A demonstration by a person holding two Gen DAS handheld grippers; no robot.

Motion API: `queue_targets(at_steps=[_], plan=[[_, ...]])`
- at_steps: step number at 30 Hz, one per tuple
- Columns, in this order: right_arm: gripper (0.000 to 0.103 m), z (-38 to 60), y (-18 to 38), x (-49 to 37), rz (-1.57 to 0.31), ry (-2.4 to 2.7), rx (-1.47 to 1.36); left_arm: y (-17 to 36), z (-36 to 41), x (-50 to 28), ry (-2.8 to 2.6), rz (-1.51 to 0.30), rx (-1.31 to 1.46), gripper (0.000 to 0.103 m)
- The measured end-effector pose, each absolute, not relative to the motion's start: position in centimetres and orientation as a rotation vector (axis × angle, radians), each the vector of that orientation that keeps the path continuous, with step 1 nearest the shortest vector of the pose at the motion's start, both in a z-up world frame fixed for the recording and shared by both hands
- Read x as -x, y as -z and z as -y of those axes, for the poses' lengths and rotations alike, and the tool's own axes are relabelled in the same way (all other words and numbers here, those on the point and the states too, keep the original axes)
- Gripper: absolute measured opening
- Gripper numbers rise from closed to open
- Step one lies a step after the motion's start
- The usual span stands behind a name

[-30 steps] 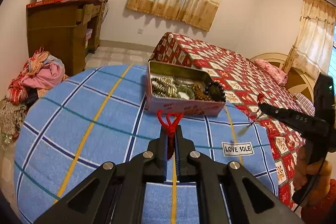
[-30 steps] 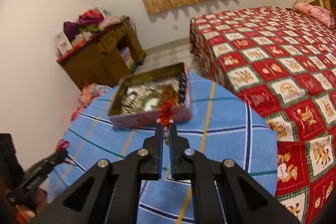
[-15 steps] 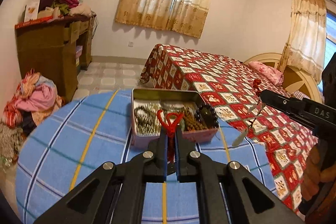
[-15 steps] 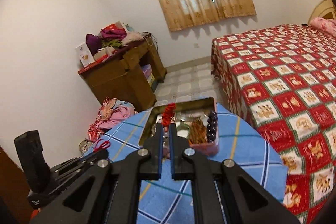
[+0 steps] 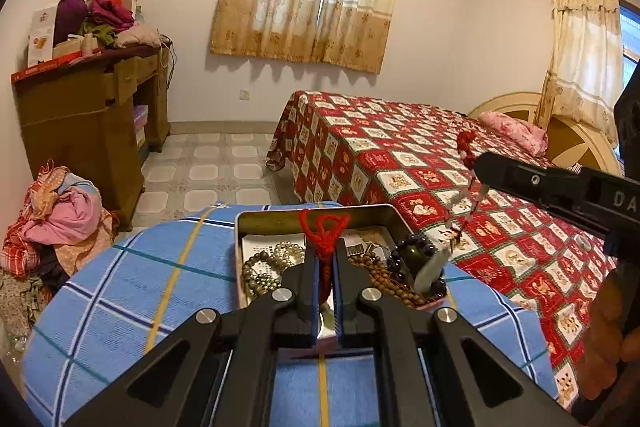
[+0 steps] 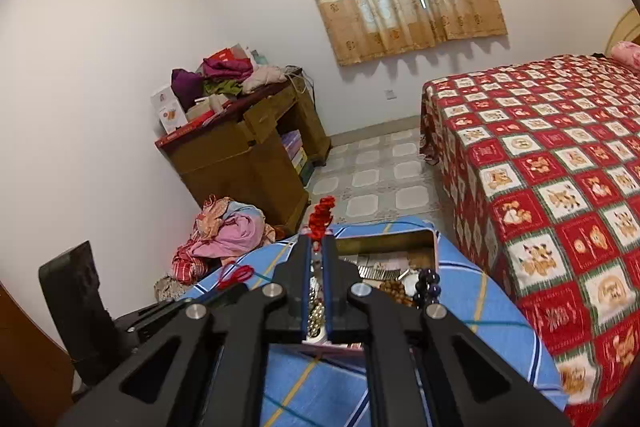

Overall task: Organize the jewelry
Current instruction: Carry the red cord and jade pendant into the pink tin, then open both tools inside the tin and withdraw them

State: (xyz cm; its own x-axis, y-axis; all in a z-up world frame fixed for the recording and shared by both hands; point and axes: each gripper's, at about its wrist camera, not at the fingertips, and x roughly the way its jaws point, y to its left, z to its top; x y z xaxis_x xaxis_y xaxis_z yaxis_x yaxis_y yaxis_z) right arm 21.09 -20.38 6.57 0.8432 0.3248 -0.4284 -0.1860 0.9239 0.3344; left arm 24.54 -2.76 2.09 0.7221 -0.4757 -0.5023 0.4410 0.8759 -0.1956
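An open metal jewelry tin (image 5: 312, 217) (image 6: 420, 241) holds several bead bracelets and sits on a blue checked tablecloth (image 5: 132, 291). My left gripper (image 5: 325, 255) is shut on a red cord loop (image 5: 324, 231), held just above the tin's near side. My right gripper (image 6: 316, 241) is shut on a red knotted cord (image 6: 322, 213); in the left wrist view it (image 5: 476, 167) reaches in from the right, and a pale bead string with a jade pendant (image 5: 430, 269) hangs from it down over the tin's right end.
A bed with a red patterned cover (image 5: 420, 163) stands to the right of the table. A wooden desk piled with clothes (image 5: 88, 99) stands by the left wall, with a heap of clothes (image 5: 56, 219) on the floor beside it.
Both grippers have moved forward over the tin with their cords held. The hanging pendant has come from beside the tin to over its right end.
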Motion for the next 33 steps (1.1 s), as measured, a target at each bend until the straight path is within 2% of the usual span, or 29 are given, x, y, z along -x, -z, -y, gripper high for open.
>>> queue_targets(at_steps=[22, 25, 28, 30, 31, 32, 33], plan=[[0.008, 20.6, 0.8, -28.8, -0.683, -0.342, -0.297, 4.3, 6.1, -30.7, 0.384, -0.694, -0.013, 0.004], [0.013, 21.1, 1.2, -29.0, -0.690, -0.328, -0.311, 4.8, 6.3, -31.1, 0.353, -0.700, -0.039, 0.005], [0.014, 21.9, 1.1, -28.6, -0.682, -0.319, -0.356, 4.6, 6.0, -31.5, 0.352, -0.704, -0.028, 0.007], [0.015, 22.4, 0.5, -27.6, -0.652, -0.299, -0.384, 4.5, 5.8, -31.4, 0.365, -0.715, -0.005, 0.022], [0.022, 22.8, 0.0, -26.8, -0.628, -0.283, -0.394, 4.4, 5.8, -31.4, 0.370, -0.726, 0.004, 0.054], [0.029, 23.0, -0.4, -26.2, -0.610, -0.264, -0.396, 4.0, 5.7, -31.1, 0.381, -0.712, 0.007, 0.071], [0.047, 23.2, -0.9, -25.3, -0.587, -0.235, -0.391, 3.7, 5.8, -30.6, 0.389, -0.691, 0.007, 0.077]])
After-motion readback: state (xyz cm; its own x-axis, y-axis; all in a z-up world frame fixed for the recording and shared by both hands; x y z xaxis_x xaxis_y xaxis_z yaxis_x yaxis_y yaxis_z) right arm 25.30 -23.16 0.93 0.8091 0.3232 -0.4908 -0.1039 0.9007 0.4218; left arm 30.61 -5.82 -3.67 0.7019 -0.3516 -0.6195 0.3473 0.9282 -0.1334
